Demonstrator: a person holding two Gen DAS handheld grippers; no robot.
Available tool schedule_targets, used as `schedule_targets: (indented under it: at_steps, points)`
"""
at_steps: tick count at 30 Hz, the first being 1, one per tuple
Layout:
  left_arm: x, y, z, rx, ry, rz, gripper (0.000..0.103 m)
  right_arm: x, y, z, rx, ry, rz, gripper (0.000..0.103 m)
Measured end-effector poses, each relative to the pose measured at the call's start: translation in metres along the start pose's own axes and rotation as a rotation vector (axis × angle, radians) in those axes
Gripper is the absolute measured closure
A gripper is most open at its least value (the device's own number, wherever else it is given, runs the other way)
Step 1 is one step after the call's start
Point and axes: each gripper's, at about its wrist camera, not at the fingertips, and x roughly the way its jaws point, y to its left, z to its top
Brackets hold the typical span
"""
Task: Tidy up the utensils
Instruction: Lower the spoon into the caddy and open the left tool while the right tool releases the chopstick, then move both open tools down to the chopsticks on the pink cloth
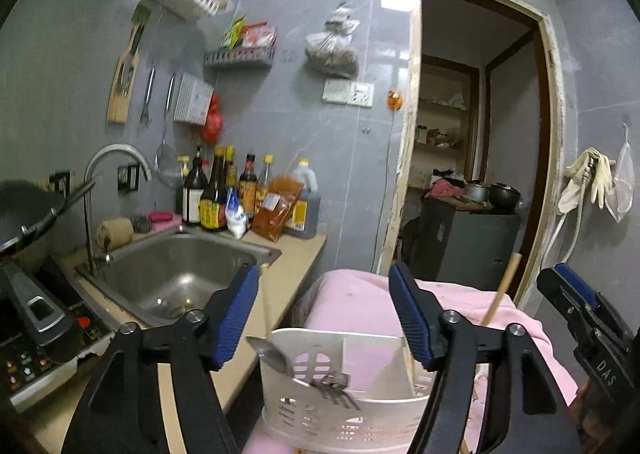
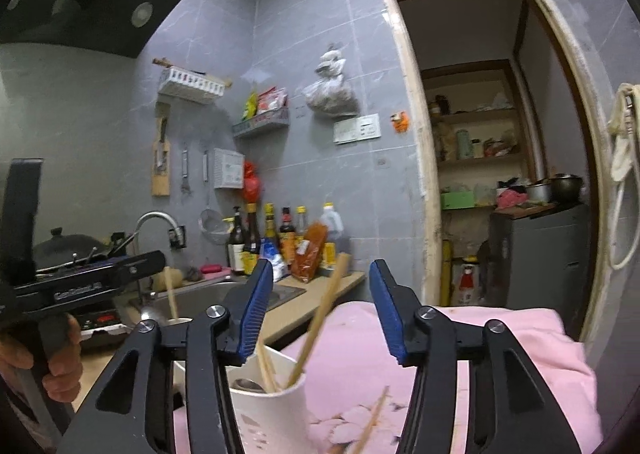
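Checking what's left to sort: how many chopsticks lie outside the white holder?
1: a chopstick lies on the pink cloth, right of the white holder. Others may be hidden.

Spoon (image 1: 269,354) in holder (image 1: 320,394) on cloth (image 1: 360,302), sink (image 1: 180,274) left

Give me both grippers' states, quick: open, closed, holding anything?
Left gripper: open, fingers spread above the white utensil holder, holding nothing.
Right gripper: open, holding nothing.

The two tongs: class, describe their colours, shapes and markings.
The left tongs and right tongs match: black angular linkage arms, silver pivot bolts, ribbed blue pads on each finger. White lettering marks the bodies. A bare hand grips the left handle; no sleeve or cable shows.
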Motion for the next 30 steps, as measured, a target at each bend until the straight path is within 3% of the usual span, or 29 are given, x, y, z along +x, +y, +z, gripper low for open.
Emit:
schedule_targets:
  at_steps: [2,7,12,19,30]
  points:
    - [-0.008,-0.008,0.0,0.024,-0.023,-0.006,0.028,-0.011,-0.006,0.003,0.003,-0.008,-0.028,0.027]
    - [-0.025,-0.029,-0.002,0.062,-0.061,-0.041,0.019,-0.038,-0.019,0.009,-0.011,-0.025,-0.091,0.017]
    - [-0.036,-0.051,-0.011,0.098,-0.051,-0.1,0.016,-0.064,-0.031,0.009,-0.042,-0.021,-0.146,0.0]
    - [-0.032,-0.081,-0.038,0.164,0.054,-0.188,0.016,-0.079,-0.053,-0.008,-0.082,0.087,-0.215,0.0]
    - [-0.002,-0.122,-0.093,0.305,0.278,-0.238,0.016,-0.069,-0.09,-0.057,-0.062,0.383,-0.224,0.0]
